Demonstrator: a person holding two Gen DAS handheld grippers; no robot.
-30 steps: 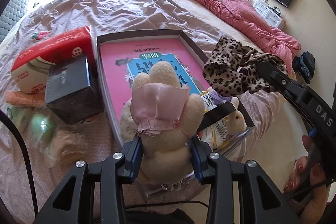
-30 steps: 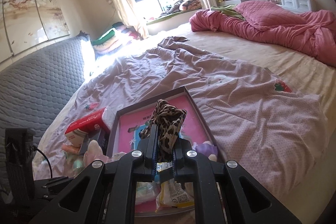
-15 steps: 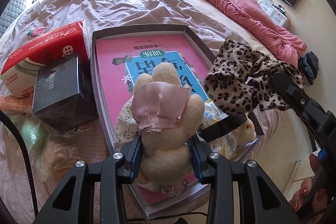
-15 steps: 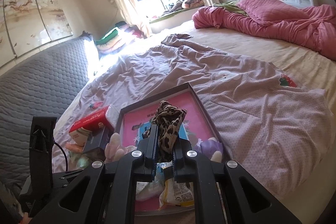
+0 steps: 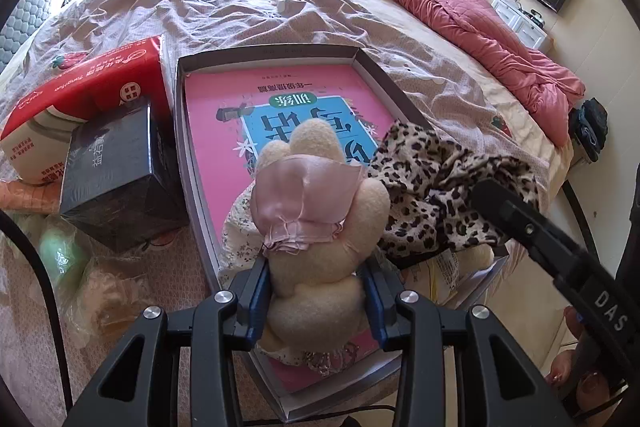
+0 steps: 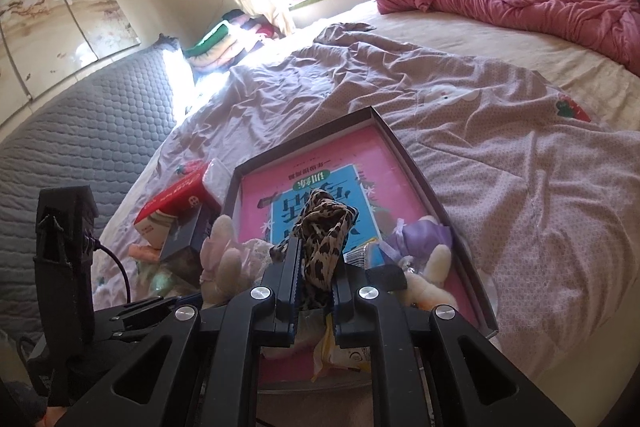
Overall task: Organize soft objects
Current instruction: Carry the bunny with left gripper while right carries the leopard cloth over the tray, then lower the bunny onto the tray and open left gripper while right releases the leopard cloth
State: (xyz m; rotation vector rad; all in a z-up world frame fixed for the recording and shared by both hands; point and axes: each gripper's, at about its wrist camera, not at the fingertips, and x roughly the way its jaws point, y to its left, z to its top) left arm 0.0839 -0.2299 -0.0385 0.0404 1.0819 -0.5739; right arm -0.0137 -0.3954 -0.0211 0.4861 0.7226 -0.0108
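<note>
My left gripper (image 5: 316, 267) is shut on a cream plush toy (image 5: 320, 211) in a pink satin dress and holds it over the near end of a shallow grey box (image 5: 272, 53). Its floral skirt drapes onto the pink book (image 5: 216, 131) inside. My right gripper (image 6: 316, 259) pinches a leopard-print cloth (image 6: 324, 239) that hangs over the same box; its jaws are opening slightly, with the cloth still between the pads. In the left wrist view the cloth (image 5: 440, 195) hangs just right of the plush. A second plush toy (image 6: 424, 267) in purple lies in the box.
A red tissue pack (image 5: 88, 83) and a black carton (image 5: 116, 171) sit left of the box, with plastic-wrapped items (image 5: 64, 255) nearer. A snack packet (image 6: 344, 351) lies at the box's near end. A crumpled pink quilt (image 5: 480, 27) lies far right.
My right gripper has sunk with the leopard cloth, which now hangs lower and closer to the plush over the box. The left gripper still holds the plush in much the same place.
</note>
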